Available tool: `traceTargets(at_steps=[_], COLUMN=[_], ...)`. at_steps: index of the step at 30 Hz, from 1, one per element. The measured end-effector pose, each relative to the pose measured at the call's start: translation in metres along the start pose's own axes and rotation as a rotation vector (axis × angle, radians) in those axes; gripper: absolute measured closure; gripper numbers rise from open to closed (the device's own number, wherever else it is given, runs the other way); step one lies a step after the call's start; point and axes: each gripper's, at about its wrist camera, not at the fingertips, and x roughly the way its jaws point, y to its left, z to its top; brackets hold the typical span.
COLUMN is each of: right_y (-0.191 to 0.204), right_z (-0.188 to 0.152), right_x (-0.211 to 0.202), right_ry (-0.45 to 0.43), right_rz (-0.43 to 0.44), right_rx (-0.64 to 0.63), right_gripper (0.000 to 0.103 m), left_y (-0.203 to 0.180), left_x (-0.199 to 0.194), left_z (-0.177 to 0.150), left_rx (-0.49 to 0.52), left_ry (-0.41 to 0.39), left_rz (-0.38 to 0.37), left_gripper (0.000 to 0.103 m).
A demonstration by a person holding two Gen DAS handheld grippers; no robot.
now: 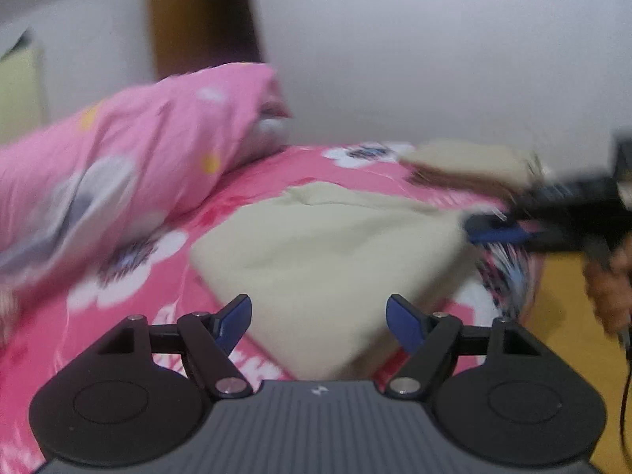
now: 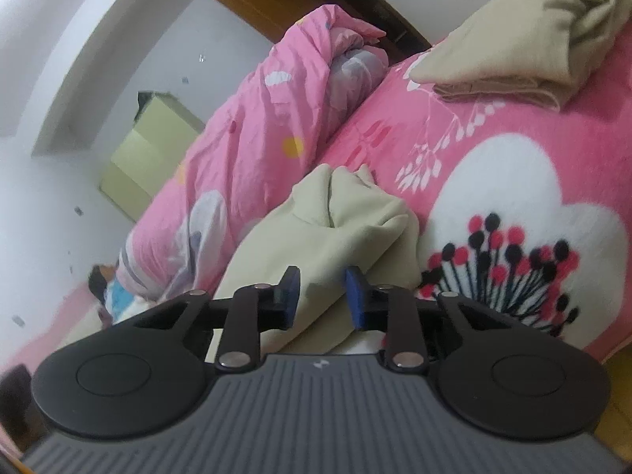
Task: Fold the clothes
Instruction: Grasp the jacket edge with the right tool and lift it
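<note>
Cream garment (image 1: 328, 245) on pink bed (image 1: 276, 170)
Left gripper (image 1: 318, 318): fingers wide, empty. Right gripper (image 2: 322, 296): fingers narrow, pinching the garment's edge. Folded beige pile (image 2: 513, 47) at 1 o'clock.

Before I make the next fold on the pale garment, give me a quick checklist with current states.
1. Left tongs empty and open: ok; blue pads apart, nothing between them.
2. Right tongs gripping the pale garment: cannot tell; cloth lies between the pads, but contact is unclear.
3. Garment flat on the pink blanket: not ok; its far end is bunched and creased.
4. Folded beige stack out of the fold path: ok; it sits apart, further up the bed.
5. Pink duvet away from the garment: not ok; it lies right beside it.
6. Left wrist view sharp: not ok; blurred.
</note>
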Motion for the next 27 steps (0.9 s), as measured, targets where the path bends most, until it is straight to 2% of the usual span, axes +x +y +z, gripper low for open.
traceTargets(at_steps=[4,7,10,13,15,18,21,24,27], right_y=[-0.007,-0.004,-0.002,0.0,-0.002,-0.004,-0.006,0.001,0.007], right_z=[-0.003,-0.007,-0.009,-0.009,-0.009,-0.008,-0.007,-0.008,-0.009], right_x=[0.011,0.013,0.01,0.008,0.009,0.015,0.02,0.021,0.021], right_ry=[-0.014,-0.031,-0.033,-0.021,-0.017,-0.029,-0.035,-0.044,-0.042], right_rz=[-0.008,-0.022,-0.039,-0.053,-0.046,-0.026,-0.009,0.011,0.028], right_rx=[0.063,0.053,0.054,0.081,0.104,0.113,0.131,0.13,0.122], right_gripper=[0.09,0.092,0.091,0.086,0.078,0.077,0.088,0.089,0.09], left_y=[-0.029,-0.041,-0.049,-0.057,-0.055,-0.049,-0.042,-0.034,-0.027], left_x=[0.015,0.022,0.031,0.036,0.037,0.035,0.032,0.029,0.027], left_z=[0.002,0.0,-0.005,-0.009,-0.008,-0.005,-0.002,-0.001,-0.001], left_rx=[0.161,0.221,0.301,0.367,0.349,0.297,0.244,0.209,0.166], left_ry=[0.059,0.081,0.087,0.087,0.085,0.081,0.076,0.065,0.068], left_rz=[0.029,0.043,0.09,0.123,0.126,0.122,0.118,0.14,0.14], left_gripper=[0.032,0.036,0.037,0.037,0.041,0.048,0.052,0.058,0.06])
